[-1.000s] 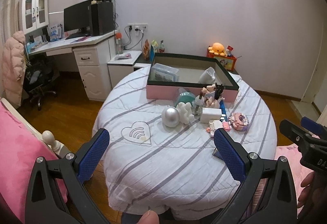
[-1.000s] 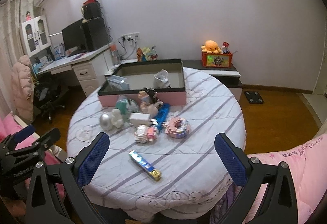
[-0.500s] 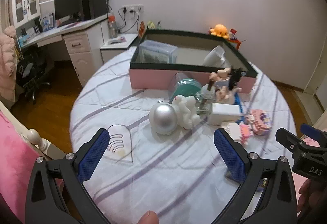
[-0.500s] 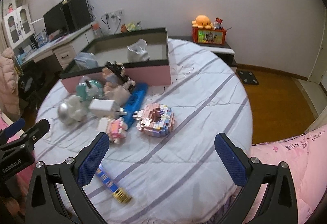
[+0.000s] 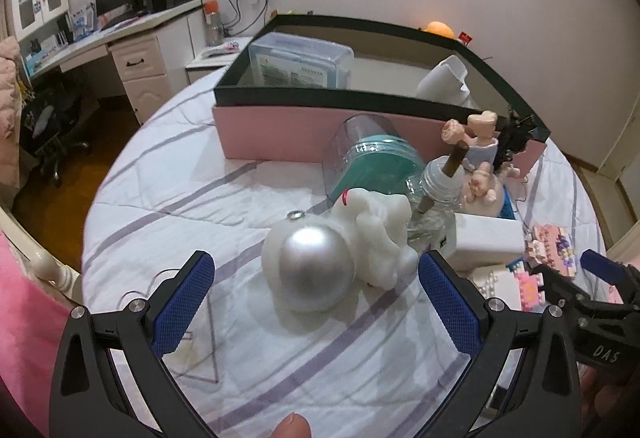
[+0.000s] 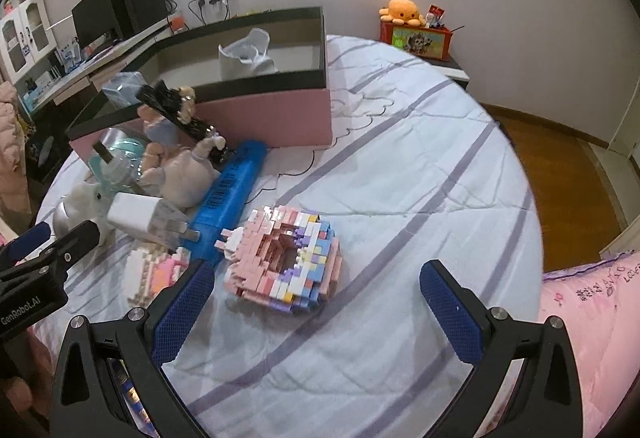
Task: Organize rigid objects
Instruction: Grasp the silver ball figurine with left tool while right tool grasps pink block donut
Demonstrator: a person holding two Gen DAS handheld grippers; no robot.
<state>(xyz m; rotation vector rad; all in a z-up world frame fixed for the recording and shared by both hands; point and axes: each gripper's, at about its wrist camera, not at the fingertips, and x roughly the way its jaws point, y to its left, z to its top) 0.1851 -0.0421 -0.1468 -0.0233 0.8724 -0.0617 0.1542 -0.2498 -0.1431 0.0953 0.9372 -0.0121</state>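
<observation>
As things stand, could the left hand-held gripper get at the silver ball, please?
Probably yes: the left hand-held gripper is open, with the silver ball straight ahead between its fingers; only the white figurine crowds its right side.

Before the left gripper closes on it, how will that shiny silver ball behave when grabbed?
The shiny silver ball looks smooth and round, so it may slip between the left gripper pads and roll on the striped cloth if nudged. It touches the white lumpy figurine, which might shift too.
</observation>
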